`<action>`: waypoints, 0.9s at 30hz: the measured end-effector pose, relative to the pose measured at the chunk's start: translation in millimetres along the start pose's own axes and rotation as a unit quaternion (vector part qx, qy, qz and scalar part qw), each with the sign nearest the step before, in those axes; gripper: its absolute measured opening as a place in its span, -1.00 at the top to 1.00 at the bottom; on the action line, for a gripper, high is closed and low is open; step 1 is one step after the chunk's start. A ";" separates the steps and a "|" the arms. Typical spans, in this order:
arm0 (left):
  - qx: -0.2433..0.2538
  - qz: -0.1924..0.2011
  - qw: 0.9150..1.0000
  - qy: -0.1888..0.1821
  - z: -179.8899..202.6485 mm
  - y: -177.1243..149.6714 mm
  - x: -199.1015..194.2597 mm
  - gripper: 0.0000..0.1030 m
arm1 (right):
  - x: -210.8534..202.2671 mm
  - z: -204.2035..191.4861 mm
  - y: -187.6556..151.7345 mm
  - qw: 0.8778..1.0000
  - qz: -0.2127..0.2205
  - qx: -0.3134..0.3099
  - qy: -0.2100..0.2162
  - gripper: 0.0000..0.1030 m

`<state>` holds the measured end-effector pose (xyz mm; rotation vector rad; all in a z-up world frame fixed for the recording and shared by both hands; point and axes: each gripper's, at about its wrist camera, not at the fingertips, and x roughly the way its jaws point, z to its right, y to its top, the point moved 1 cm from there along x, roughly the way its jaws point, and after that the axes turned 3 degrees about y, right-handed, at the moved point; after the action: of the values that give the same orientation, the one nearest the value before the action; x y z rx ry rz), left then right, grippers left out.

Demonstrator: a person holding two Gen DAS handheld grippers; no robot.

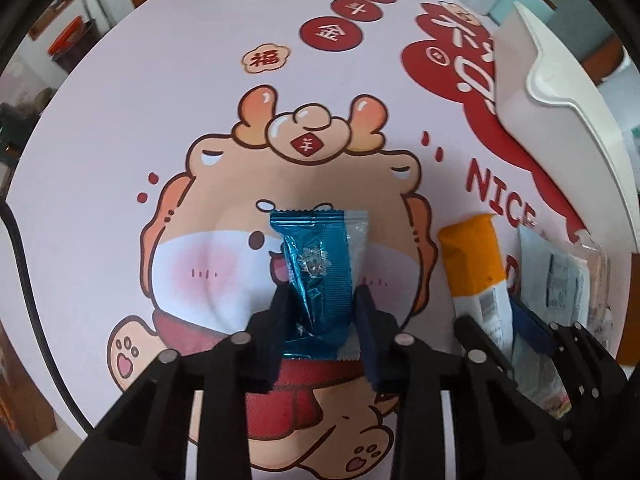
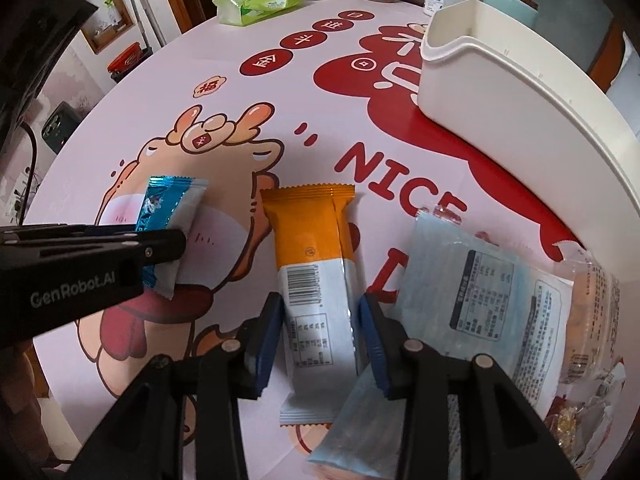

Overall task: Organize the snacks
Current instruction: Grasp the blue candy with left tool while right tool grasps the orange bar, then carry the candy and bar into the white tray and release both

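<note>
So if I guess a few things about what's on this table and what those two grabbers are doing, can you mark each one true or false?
1. The left gripper is pinching the blue snack packet. True.
2. The right gripper straddles a green packet. False: it is the orange-and-white packet.
3. The white bin already holds snacks. False: what shows of its inside looks empty.
4. A pale blue packet lies beside the orange-and-white one. True.
5. The tablecloth is plain. False: it has a cartoon print.
</note>
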<state>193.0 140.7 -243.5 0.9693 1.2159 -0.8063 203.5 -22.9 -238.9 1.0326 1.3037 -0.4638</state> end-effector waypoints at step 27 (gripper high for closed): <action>0.195 0.191 0.959 -0.079 58.3 51.1 -187.1 0.52 | -205.3 72.1 38.0 0.973 0.185 0.130 0.033 0.34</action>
<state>227.6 106.7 -46.9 1.3827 0.7090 -0.8080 220.9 -115.8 -39.3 1.4885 1.0921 -0.3203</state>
